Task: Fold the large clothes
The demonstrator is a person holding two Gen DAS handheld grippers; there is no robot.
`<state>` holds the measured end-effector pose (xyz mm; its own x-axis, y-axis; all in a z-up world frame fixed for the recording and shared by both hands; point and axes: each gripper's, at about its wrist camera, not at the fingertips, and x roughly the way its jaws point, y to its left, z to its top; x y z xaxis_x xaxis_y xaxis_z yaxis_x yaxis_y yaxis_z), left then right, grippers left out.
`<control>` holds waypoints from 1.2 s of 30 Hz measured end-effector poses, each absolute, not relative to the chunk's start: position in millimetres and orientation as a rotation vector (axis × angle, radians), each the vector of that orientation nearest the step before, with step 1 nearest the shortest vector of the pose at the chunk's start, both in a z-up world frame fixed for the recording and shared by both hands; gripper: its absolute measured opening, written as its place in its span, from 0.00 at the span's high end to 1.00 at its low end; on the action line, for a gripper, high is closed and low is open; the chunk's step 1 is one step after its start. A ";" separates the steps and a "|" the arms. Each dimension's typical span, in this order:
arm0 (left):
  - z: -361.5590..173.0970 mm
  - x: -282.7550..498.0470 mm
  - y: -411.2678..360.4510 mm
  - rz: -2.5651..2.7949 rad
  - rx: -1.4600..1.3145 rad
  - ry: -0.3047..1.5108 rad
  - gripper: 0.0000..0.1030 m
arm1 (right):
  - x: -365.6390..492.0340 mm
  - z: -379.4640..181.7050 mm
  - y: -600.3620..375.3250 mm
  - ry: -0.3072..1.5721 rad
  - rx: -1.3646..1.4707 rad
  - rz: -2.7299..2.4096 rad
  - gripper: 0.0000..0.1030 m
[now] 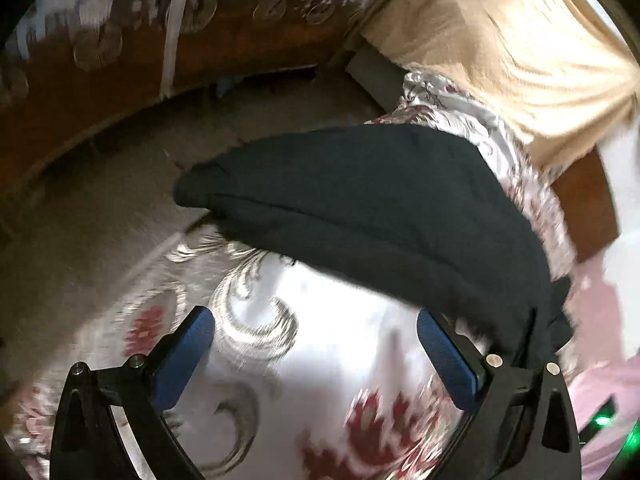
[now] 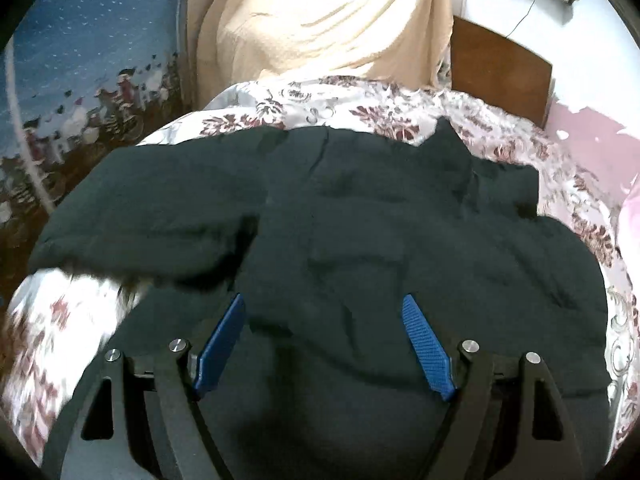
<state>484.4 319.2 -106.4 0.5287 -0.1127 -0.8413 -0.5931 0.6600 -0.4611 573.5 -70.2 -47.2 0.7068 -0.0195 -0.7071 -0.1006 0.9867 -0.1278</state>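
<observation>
A large dark garment (image 2: 360,240) lies spread on a bed with a white and red floral cover (image 2: 500,136). One sleeve (image 2: 140,216) reaches out to the left. My right gripper (image 2: 324,304) is open and empty, just above the garment's middle. In the left wrist view the garment (image 1: 380,208) lies folded along an edge, ahead and to the right. My left gripper (image 1: 316,320) is open and empty over the bare floral cover (image 1: 320,360), short of the garment's edge.
A beige cloth (image 2: 320,20) hangs behind the bed. A brown wooden board (image 2: 500,76) stands at the back right. A patterned wall hanging (image 2: 80,80) is on the left. The floor (image 1: 100,208) drops off left of the bed.
</observation>
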 end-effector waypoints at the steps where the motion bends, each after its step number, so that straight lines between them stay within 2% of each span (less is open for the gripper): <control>1: -112.8 488.5 324.0 0.323 -0.877 0.976 0.01 | 583.1 -51.4 -62.7 0.778 -0.175 0.030 0.26; 5: -126.3 496.1 336.1 0.325 -1.038 0.871 0.08 | 604.8 -64.2 -46.2 0.758 -0.196 -0.029 0.26; 7: -133.7 500.2 340.9 0.336 -1.093 0.830 0.22 | 614.2 -67.7 -47.6 0.753 -0.171 -0.054 0.26; 9: -141.2 504.6 344.4 0.372 -1.111 0.828 0.50 | 624.6 -75.1 -56.1 0.778 -0.122 -0.060 0.26; 10: -144.2 507.0 345.5 0.387 -1.110 0.821 0.57 | 627.9 -80.4 -58.4 0.794 -0.104 -0.054 0.25; 12: -146.9 511.4 346.0 0.393 -1.099 0.813 0.80 | 630.4 -89.8 -57.8 0.806 -0.089 -0.044 0.23; 15: -146.1 517.1 349.3 0.397 -1.092 0.799 0.92 | 630.1 -100.1 -58.3 0.805 -0.076 -0.016 0.14; 16: -143.2 516.7 350.4 0.404 -1.072 0.797 0.93 | 630.6 -104.5 -57.5 0.813 -0.076 -0.006 0.11; 21: -93.5 523.9 336.9 0.446 -0.880 0.757 0.95 | 628.8 -108.4 -56.3 0.816 -0.075 0.003 0.10; 27: -5.0 530.3 305.1 0.409 -0.681 0.641 0.95 | 603.3 -76.3 -93.7 0.776 0.121 0.126 0.10; 30: 45.8 533.6 265.5 0.365 -0.540 0.570 0.95 | 585.1 -59.9 -112.7 0.768 0.128 0.164 0.10; 36: 103.6 550.8 157.2 0.228 -0.293 0.509 0.95 | 544.5 -25.4 -172.3 0.715 0.109 0.157 0.10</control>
<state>550.8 157.2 103.6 0.8496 0.1408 -0.5084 -0.2849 0.9335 -0.2177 544.5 -172.3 -25.4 0.7440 0.1800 -0.6435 -0.1052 0.9826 0.1532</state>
